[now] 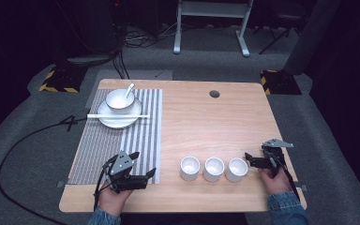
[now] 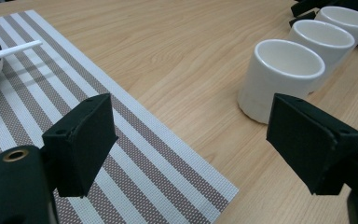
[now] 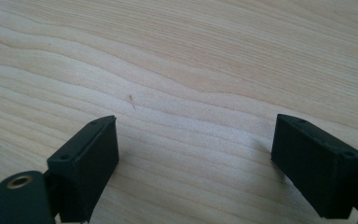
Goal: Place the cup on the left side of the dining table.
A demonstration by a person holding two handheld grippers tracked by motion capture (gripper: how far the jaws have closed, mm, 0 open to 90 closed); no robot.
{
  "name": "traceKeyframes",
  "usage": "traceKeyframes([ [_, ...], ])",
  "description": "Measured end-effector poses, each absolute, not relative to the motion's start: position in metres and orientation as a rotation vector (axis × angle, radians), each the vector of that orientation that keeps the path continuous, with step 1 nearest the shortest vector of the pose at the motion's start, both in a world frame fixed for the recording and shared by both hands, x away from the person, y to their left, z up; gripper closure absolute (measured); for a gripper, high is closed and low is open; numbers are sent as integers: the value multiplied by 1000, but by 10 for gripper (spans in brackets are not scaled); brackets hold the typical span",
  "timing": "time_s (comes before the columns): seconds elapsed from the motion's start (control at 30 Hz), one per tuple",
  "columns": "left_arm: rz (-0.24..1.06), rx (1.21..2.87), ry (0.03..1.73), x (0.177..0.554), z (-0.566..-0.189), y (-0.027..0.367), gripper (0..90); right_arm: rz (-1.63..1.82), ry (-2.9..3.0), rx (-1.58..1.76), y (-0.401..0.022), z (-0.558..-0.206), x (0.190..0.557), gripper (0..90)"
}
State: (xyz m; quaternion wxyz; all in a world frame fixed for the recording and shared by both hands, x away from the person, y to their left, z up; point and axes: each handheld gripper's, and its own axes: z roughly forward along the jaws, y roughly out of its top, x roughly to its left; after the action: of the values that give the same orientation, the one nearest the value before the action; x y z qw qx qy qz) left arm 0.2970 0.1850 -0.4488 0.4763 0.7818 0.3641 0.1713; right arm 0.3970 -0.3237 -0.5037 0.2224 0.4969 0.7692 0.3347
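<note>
Three white cups stand in a row near the table's front edge: the left cup (image 1: 190, 168), the middle cup (image 1: 213, 168) and the right cup (image 1: 236, 169). My left gripper (image 1: 143, 165) is open over the front right corner of a striped placemat (image 1: 122, 140), left of the cups. Its own view shows the open left gripper (image 2: 191, 140) with nothing between the jaws and the nearest cup (image 2: 279, 79) ahead to the right. My right gripper (image 1: 249, 160) is open just right of the right cup. In its own view the right gripper (image 3: 193, 158) has bare wood between the jaws.
A white plate (image 1: 117, 119) at the placemat's far end carries a bowl (image 1: 119, 101) with a spoon (image 1: 129, 89). White chopsticks (image 1: 117, 116) lie across the plate. The wooden table (image 1: 215, 126) has a dark round hole (image 1: 214, 93) near its far edge.
</note>
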Motion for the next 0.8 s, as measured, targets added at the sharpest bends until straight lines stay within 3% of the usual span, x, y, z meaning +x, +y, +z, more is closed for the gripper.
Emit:
traceKeyframes([
  [0.8,398,1931,832,309,-435,155,151,924,2124,1372,-324,-504,397,149],
])
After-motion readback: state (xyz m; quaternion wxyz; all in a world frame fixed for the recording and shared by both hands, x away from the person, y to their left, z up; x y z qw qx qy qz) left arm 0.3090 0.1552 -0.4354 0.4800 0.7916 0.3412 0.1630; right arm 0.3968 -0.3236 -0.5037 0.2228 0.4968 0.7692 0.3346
